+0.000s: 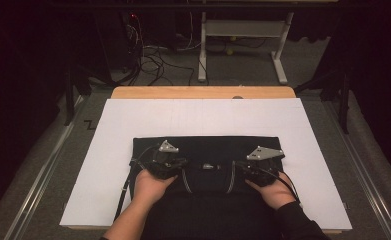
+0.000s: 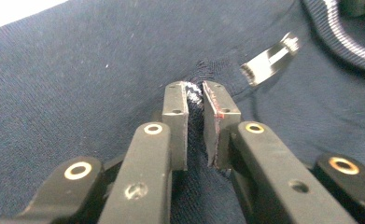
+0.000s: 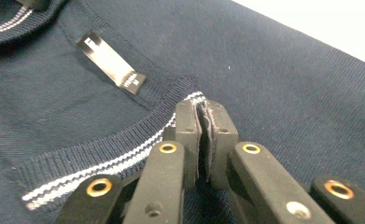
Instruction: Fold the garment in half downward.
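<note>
Navy sweater (image 1: 208,150) flat on white sheet (image 1: 133,125), neck label (image 3: 111,62) beside striped collar (image 3: 96,163).

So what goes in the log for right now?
left tongs: shut on sweater | right tongs: shut on sweater collar | sweater flat on table

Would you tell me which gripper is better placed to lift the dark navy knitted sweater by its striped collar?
Right. The right gripper pinches the white-striped collar rib itself; the left gripper holds plain knit of the sweater.
</note>
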### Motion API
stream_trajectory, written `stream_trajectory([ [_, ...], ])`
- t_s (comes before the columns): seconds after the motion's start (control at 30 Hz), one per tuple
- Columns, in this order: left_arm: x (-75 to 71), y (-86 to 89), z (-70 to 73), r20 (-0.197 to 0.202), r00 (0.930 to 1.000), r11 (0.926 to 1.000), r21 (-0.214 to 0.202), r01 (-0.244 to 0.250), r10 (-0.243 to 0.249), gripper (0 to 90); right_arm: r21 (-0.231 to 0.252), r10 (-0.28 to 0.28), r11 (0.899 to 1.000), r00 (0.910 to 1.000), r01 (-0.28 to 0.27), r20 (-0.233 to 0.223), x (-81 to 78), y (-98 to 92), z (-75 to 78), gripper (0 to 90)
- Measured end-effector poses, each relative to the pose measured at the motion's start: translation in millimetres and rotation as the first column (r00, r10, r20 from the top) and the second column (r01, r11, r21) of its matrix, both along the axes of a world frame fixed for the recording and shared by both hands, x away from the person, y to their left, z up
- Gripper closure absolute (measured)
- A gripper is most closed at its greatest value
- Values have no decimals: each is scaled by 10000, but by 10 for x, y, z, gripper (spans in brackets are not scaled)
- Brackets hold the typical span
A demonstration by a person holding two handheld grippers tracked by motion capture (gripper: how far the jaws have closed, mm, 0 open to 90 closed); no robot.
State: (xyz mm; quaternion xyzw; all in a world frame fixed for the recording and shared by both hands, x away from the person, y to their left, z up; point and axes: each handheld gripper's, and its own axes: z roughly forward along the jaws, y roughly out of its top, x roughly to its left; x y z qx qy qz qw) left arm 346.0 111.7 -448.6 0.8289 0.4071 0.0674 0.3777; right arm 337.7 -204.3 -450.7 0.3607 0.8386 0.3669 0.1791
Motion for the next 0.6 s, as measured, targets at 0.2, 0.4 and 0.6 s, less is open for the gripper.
stream_trajectory([
  [0.2, -175, 86, 49, 511, 9986, 9990, -410, 183, -162, 763, 357, 178, 9992, 9983, -198, 558, -137, -43, 50, 862],
  [0.4, -374, 153, 75, 869, 9956, 9969, -677, 405, -345, 762, 756, 442, 9957, 9927, -529, 1123, -330, -106, 100, 862],
  [0.6, -572, 205, 107, 1217, 9912, 9934, -951, 642, -524, 761, 1018, 681, 9913, 9873, -831, 1432, -528, -141, 131, 862],
])
